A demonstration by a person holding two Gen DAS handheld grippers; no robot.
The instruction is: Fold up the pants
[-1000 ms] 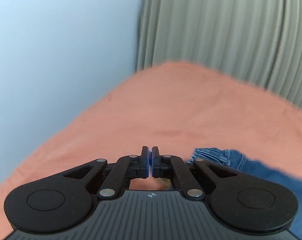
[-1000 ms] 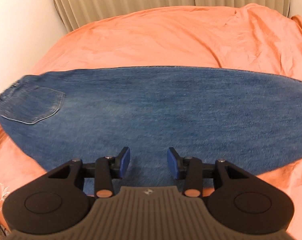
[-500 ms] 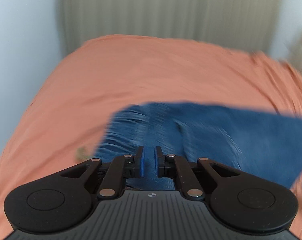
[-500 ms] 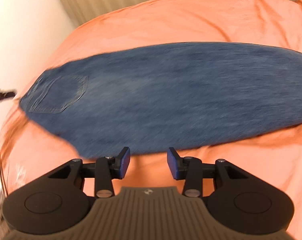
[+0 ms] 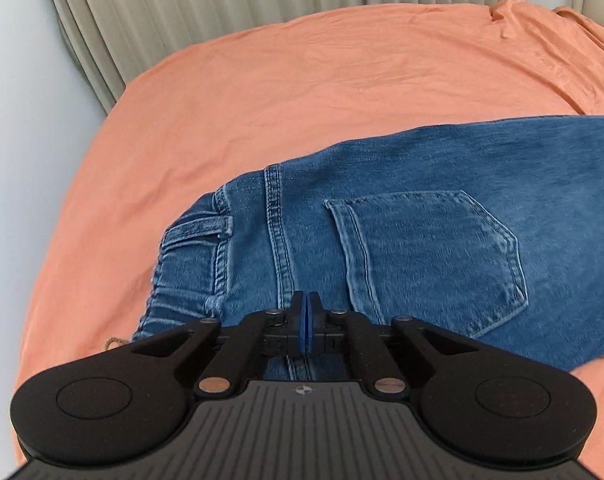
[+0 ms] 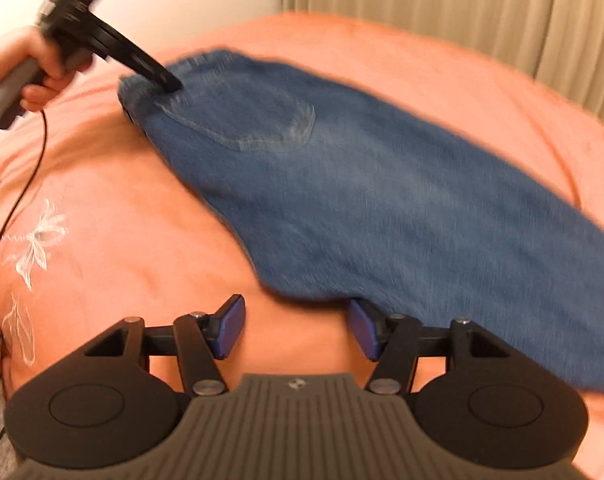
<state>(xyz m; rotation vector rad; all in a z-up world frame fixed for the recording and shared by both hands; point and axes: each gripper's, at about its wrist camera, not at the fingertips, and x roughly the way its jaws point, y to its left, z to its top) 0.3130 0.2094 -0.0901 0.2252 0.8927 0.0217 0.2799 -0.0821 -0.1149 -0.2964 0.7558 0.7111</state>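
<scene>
Blue jeans lie flat on a bed, one gripper at the waist end and one at the near edge.

The bed (image 5: 342, 80), under an orange sheet (image 6: 121, 220), carries the jeans (image 5: 442, 220), spread back side up ahead of both sets of jaws, with pleated curtains (image 5: 221, 0) beyond. The left gripper (image 5: 306, 320) has its jaws together, low over the denim between waistband (image 5: 189, 248) and back pocket (image 5: 430, 256); whether cloth is pinched, I cannot tell. The right gripper (image 6: 297, 330) holds its jaws wide apart over bare sheet, the right pad at the jeans' near edge. A white flower (image 6: 37, 240) is stitched left of them.
</scene>
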